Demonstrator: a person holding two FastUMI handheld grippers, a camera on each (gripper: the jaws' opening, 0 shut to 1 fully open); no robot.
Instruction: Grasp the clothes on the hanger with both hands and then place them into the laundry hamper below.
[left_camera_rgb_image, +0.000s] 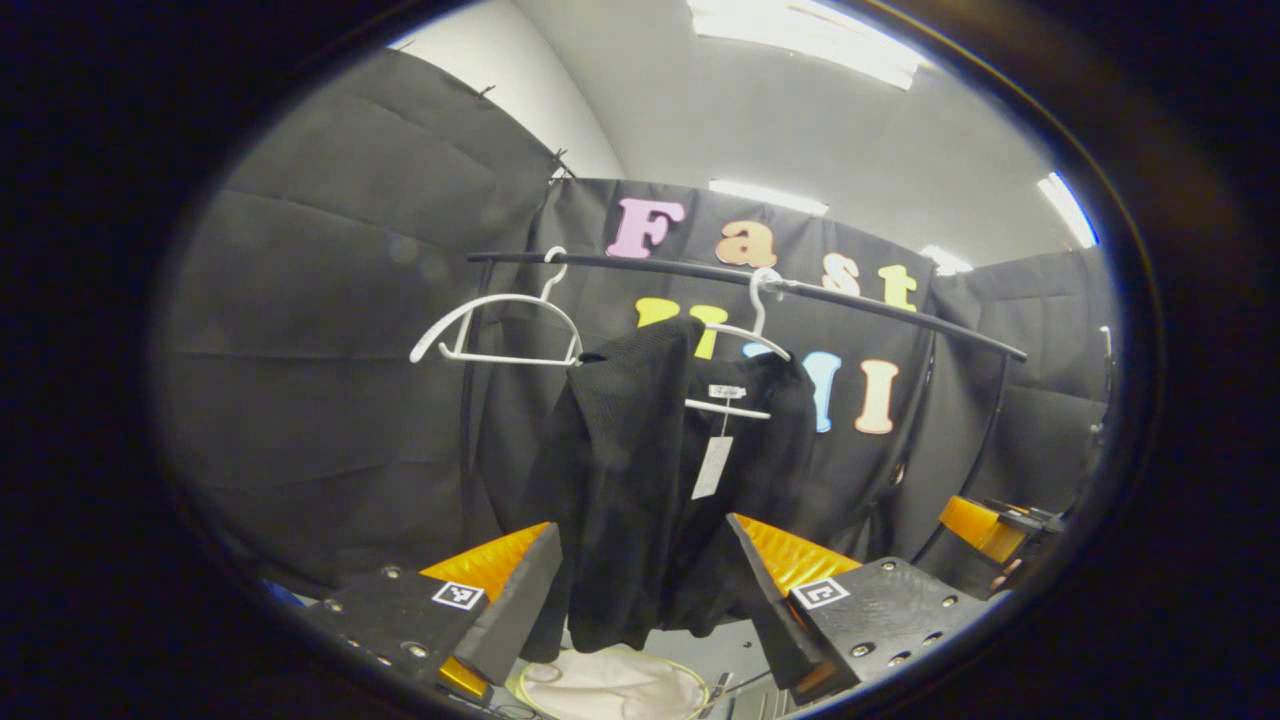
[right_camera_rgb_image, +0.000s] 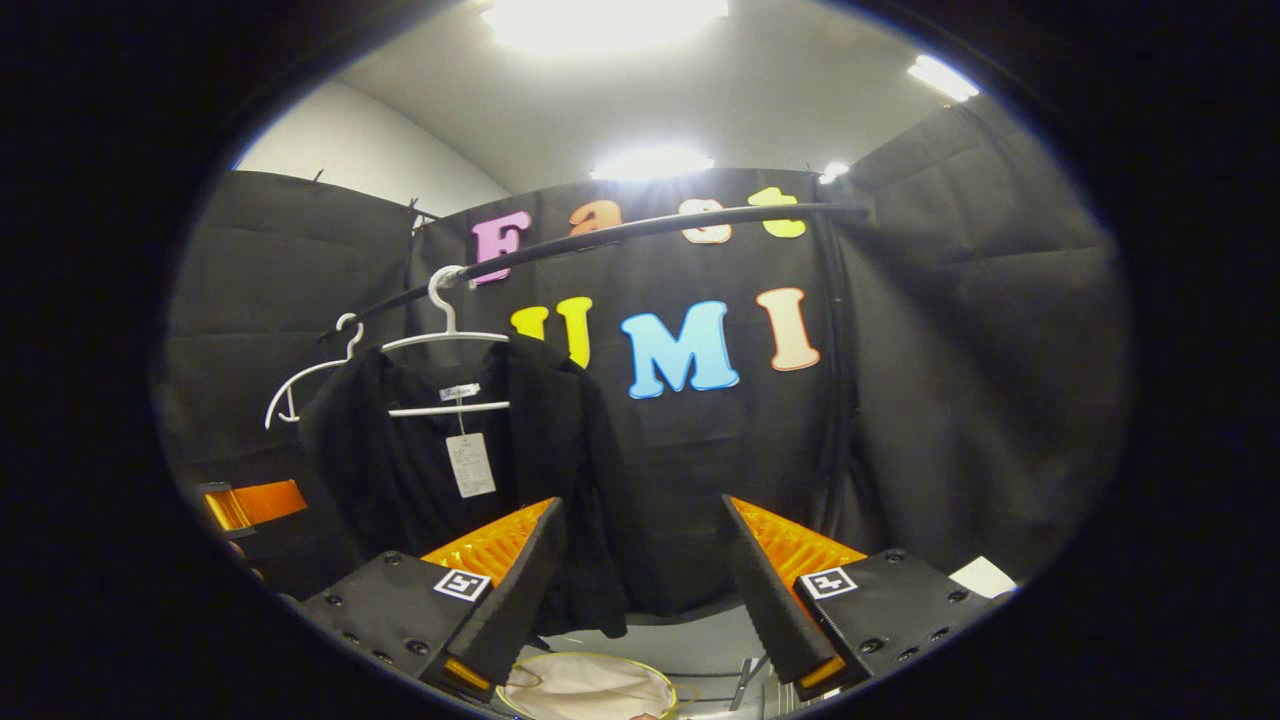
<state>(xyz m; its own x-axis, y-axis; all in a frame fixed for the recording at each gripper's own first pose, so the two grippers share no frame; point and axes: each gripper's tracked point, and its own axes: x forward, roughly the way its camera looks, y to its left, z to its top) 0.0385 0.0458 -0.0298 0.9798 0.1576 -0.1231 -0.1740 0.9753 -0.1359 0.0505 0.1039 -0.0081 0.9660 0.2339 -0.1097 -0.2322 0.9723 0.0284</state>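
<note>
A black garment (left_camera_rgb_image: 640, 480) with a white tag hangs on a white hanger (left_camera_rgb_image: 755, 335) from the black rail (left_camera_rgb_image: 800, 288). My left gripper (left_camera_rgb_image: 645, 590) is open, its fingers either side of the garment's lower part without pressing it. In the right gripper view the same black garment (right_camera_rgb_image: 440, 470) hangs at the left on its hanger (right_camera_rgb_image: 450, 340). My right gripper (right_camera_rgb_image: 645, 590) is open, just right of the garment's hem. The laundry hamper (left_camera_rgb_image: 610, 685) with a pale lining and yellow rim sits below; the right gripper view shows the hamper (right_camera_rgb_image: 585, 688) too.
An empty white hanger (left_camera_rgb_image: 495, 330) hangs left of the garment, also seen as the empty hanger (right_camera_rgb_image: 310, 385). The other gripper's orange finger (left_camera_rgb_image: 985, 528) shows at the far right, and an orange finger (right_camera_rgb_image: 255, 503) at the far left.
</note>
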